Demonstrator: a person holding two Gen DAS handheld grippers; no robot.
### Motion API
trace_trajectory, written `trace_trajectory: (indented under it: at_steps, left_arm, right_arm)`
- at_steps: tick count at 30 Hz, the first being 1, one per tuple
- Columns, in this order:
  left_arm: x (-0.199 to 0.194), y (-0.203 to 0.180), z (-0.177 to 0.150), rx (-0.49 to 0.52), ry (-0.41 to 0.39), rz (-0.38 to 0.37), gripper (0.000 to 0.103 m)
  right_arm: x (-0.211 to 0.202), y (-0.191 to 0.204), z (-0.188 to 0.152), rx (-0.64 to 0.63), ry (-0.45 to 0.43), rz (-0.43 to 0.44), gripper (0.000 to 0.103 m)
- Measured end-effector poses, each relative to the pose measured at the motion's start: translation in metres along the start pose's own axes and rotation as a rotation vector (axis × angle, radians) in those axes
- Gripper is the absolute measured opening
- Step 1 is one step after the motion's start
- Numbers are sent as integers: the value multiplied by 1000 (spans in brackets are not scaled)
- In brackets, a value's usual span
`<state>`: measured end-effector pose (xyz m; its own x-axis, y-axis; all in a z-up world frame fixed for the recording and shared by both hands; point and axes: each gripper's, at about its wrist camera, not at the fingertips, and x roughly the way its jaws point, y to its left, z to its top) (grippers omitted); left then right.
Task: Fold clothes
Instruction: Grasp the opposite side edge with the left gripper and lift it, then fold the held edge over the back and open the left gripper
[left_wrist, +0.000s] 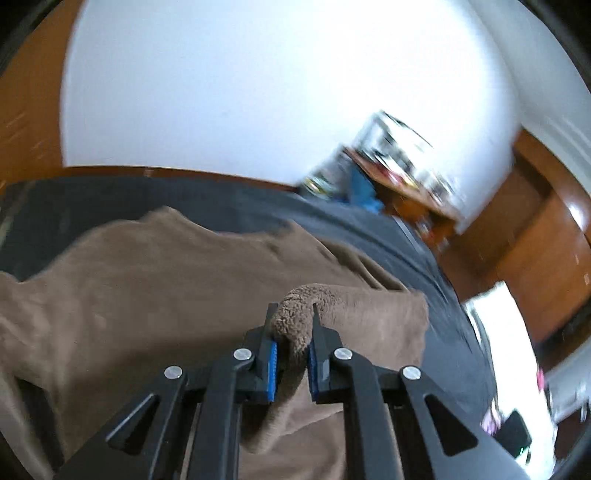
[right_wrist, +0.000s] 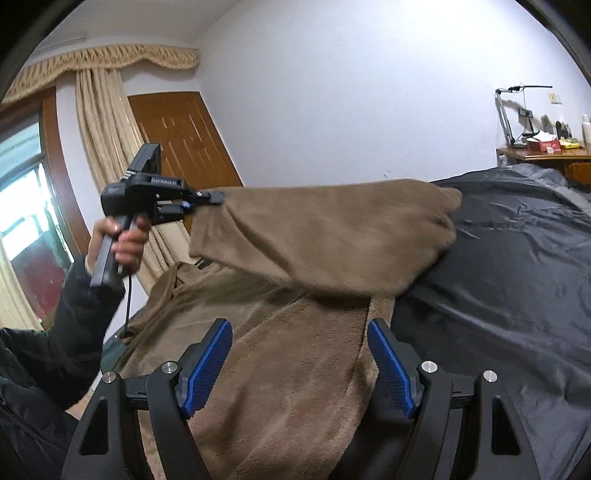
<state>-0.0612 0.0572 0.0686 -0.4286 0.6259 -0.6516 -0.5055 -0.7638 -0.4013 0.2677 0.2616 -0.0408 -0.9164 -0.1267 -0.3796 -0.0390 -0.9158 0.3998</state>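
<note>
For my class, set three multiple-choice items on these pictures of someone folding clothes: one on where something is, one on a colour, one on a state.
1. Where does the brown garment lie?
A. on the dark sheet
B. on the wooden desk
C. on the curtain

2. What colour are the pads on the right hand-held gripper?
A. red
B. blue
C. white

3. What is the left hand-held gripper doing?
A. standing open over the sheet
B. lying on the desk
C. pinching a fold of the garment

Answers:
1 A: the dark sheet shows around and under the garment.
2 B: both pads are blue.
3 C: brown cloth sits clamped between its fingers, and the right view shows that end raised.
</note>
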Motion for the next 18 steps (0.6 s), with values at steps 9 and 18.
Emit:
trace_trajectory:
  at_steps: [9,18]
  left_arm:
    - [8,98,-5,-157,19,149,14]
    - [54,130,-25,-190,81,207,15]
  right_arm:
    - [20,-7,27,-14,81,-192,78]
    - [77,1,69,-118,217,-326,78]
